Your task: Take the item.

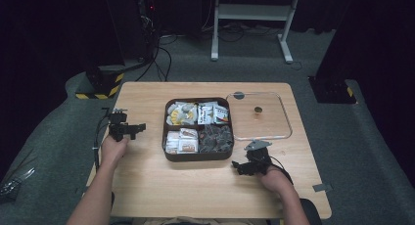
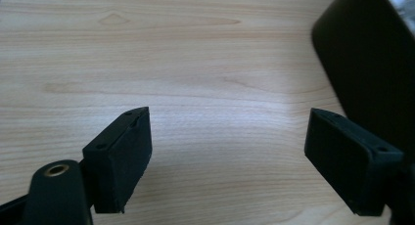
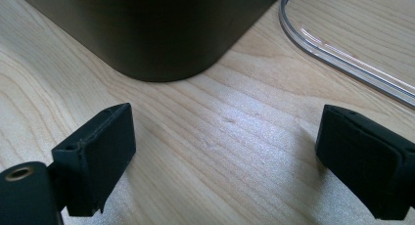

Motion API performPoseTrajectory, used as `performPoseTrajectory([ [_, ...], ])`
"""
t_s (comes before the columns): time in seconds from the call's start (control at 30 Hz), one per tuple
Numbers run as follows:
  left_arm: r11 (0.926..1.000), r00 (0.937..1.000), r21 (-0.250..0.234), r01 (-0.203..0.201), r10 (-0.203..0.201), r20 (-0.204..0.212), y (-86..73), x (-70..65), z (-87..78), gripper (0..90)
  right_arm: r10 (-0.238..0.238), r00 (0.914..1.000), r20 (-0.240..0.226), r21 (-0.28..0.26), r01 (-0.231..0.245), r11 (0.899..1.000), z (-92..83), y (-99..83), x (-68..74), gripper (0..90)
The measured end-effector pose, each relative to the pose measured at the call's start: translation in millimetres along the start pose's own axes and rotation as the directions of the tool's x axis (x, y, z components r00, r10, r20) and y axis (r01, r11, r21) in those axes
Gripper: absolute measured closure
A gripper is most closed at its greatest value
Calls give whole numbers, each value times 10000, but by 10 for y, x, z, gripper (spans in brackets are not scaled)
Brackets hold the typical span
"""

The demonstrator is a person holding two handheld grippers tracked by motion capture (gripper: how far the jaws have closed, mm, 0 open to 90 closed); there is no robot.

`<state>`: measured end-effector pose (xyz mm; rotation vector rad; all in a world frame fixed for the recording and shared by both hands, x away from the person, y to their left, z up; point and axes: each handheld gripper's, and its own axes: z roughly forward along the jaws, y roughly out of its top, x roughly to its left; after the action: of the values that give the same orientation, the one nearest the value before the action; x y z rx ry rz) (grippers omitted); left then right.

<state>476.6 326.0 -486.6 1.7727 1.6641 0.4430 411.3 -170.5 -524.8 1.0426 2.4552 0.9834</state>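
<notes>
A dark brown tray [image 1: 197, 157] with four compartments of snack packets sits mid-table. Its clear lid [image 1: 259, 116] lies flat to the right of it. My left gripper [image 1: 128, 127] is held left of the tray, and in the left gripper view its jaws [image 2: 227, 156] stand wide apart over bare wood, with the tray's dark wall [image 2: 372, 73] at the right. My right gripper [image 1: 244, 165] rests near the tray's front right corner. In the right gripper view its jaws [image 3: 225, 161] are open, nothing between them, facing the tray corner [image 3: 161, 34] and the lid's edge [image 3: 342, 54].
The wooden table [image 1: 205, 186] has bare room in front of the tray and at its left. A white-legged stand [image 1: 252, 19] and cables sit on the grey floor behind. A black and yellow striped base [image 1: 100, 85] stands at the far left.
</notes>
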Motion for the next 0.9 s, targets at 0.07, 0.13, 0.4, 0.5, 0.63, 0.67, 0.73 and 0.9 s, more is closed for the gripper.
performPoseTrajectory([
  [0.07,10000,10000,-45,7,-8,-17,11,-4,-13,171,-1,10000,0,1,1,10000,0,0,0,77],
  [0.13,9999,9999,-71,-77,78,149,24,-14,-35,169,1,10000,-1,1,-1,10000,0,0,0,77],
  [0.4,9974,9943,-208,-688,702,807,58,-80,-132,201,3,10000,2,1,-3,10000,0,0,0,77],
  [0.5,9943,9910,-203,-1047,1061,822,73,-128,-158,229,-4,10000,4,1,4,10000,0,0,0,77],
  [0.63,9924,9890,-171,-1215,1226,823,81,-170,-177,284,-1,10000,0,1,1,10000,0,0,0,77],
  [0.67,9929,9888,-200,-1169,1182,912,84,-182,-184,284,-1,10000,0,1,1,10000,0,0,0,77],
  [0.73,9925,9853,-341,-1177,1210,1210,99,-212,-217,315,0,10000,1,1,0,10000,0,0,0,77],
  [0.9,9883,9791,-511,-1438,1496,1378,121,-295,-257,346,-3,10000,2,0,3,10000,0,0,0,77],
])
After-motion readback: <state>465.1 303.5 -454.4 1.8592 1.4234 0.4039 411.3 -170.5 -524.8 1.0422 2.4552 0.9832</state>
